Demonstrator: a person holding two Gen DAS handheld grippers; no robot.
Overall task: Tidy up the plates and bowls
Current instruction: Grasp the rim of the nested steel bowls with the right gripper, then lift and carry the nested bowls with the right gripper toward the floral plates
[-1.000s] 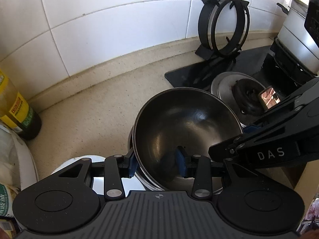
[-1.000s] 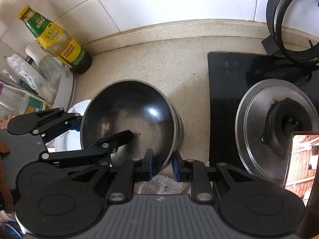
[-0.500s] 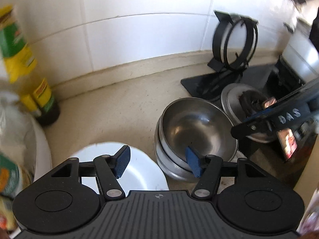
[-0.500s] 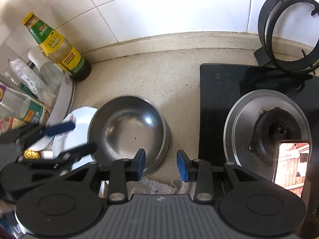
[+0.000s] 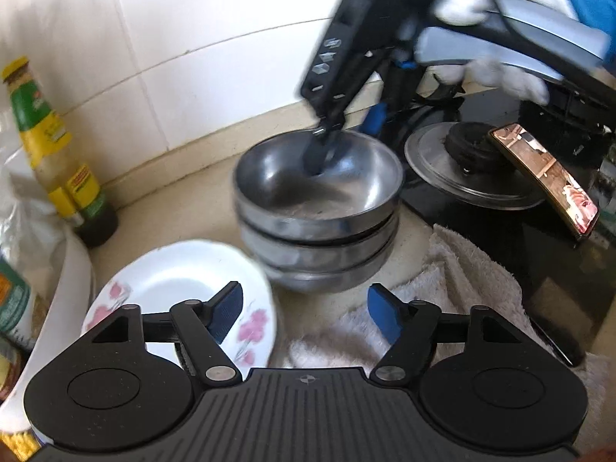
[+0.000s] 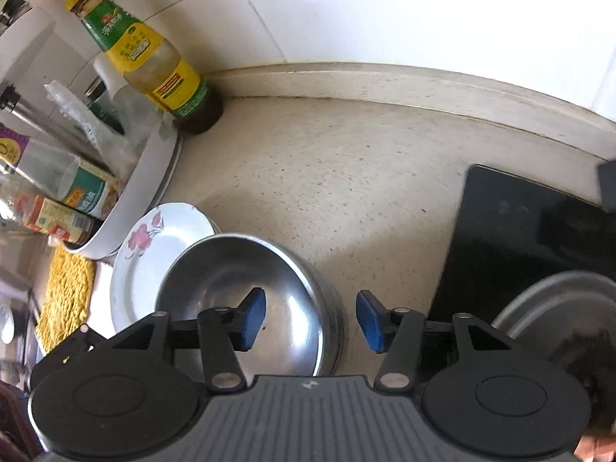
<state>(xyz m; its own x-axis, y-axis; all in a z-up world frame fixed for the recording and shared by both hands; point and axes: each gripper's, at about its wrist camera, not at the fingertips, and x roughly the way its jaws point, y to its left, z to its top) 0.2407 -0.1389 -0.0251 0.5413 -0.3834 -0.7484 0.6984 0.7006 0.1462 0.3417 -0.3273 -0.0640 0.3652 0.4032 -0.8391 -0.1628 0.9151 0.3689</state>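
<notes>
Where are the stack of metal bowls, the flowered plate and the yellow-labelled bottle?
stack of steel bowls [image 5: 319, 196]: left wrist view, inside of the top bowl.
flowered white plate [image 5: 173, 273]: left wrist view, bare white centre.
yellow-labelled bottle [image 6: 154, 61]: right wrist view, on its label.

I'm working in a home kitchen. A speckled beige worktop [image 6: 338, 177] meets white wall tiles [image 6: 346, 7] across the upper part of the frame. At the right sits a black glass hob [image 5: 500, 227] with a gas burner [image 5: 471, 150]. Condiment bottles crowd the left edge, one an oil bottle [image 6: 154, 65]. Stacked steel bowls [image 5: 315, 227], a flowered plate [image 5: 173, 288] and a towel [image 5: 462, 269] lie at the lower centre.
</notes>
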